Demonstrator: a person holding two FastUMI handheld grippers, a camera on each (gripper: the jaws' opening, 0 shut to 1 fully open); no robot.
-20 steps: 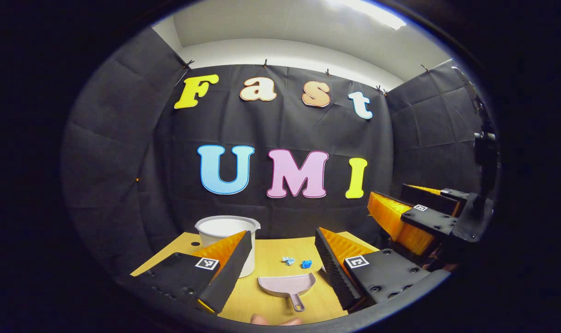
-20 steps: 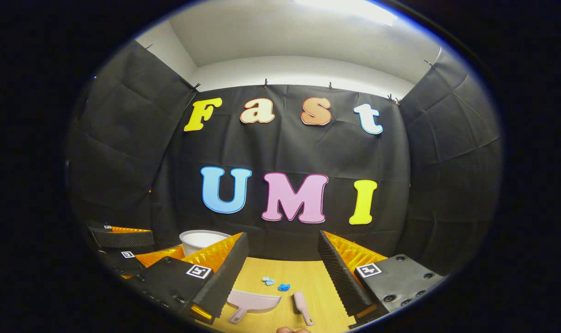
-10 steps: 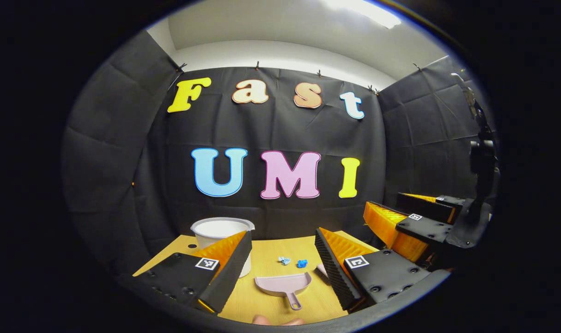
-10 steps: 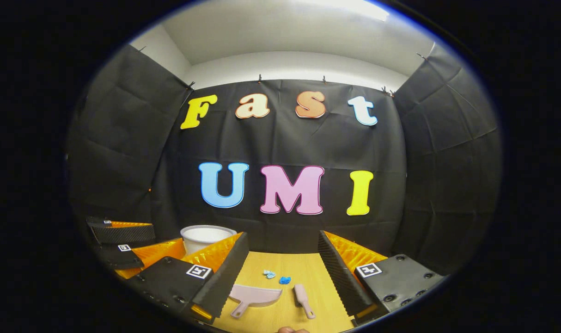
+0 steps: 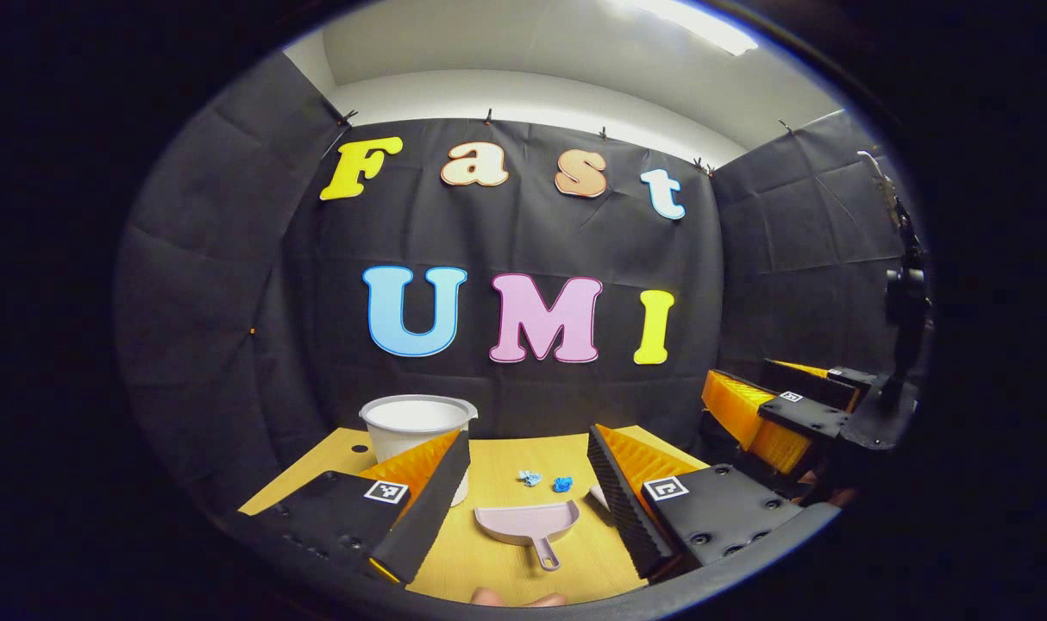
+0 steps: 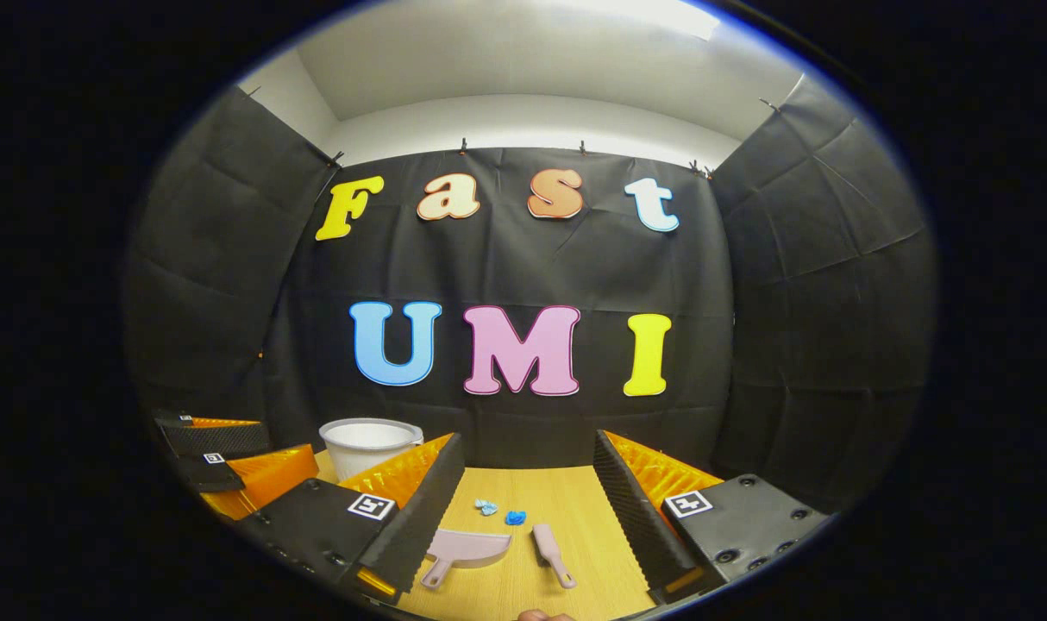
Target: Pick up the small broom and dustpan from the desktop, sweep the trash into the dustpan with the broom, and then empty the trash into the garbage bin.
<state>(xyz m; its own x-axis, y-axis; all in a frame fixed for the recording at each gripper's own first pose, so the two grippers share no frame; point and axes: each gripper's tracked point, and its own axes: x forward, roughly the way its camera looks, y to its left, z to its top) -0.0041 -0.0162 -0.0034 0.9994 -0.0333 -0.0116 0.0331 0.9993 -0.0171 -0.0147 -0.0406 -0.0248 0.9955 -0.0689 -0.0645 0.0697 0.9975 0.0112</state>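
Note:
A pale pink dustpan [image 5: 528, 526] lies flat on the wooden desktop [image 5: 506, 466], its handle toward me, framed between the fingers of my left gripper [image 5: 528, 457], which is open and held above and short of it. Two small blue scraps of trash [image 5: 546, 480] lie just beyond the pan. In the right gripper view the pink broom [image 6: 551, 553] lies to the right of the dustpan [image 6: 467, 552], with the trash [image 6: 499, 512] behind them. My right gripper [image 6: 528, 453] is open too, raised over the near desk with nothing between its fingers.
A white garbage bin [image 5: 416, 431] stands at the back left of the desk, partly behind my left finger; it shows as the bin [image 6: 366, 444] in the right gripper view. The other gripper [image 5: 782, 414] hangs at the right edge of the left gripper view.
Both views have shifted slightly; the dustpan, broom and trash sit a little higher and left in frame. Nothing on the desk has been touched, and both grippers stay open.

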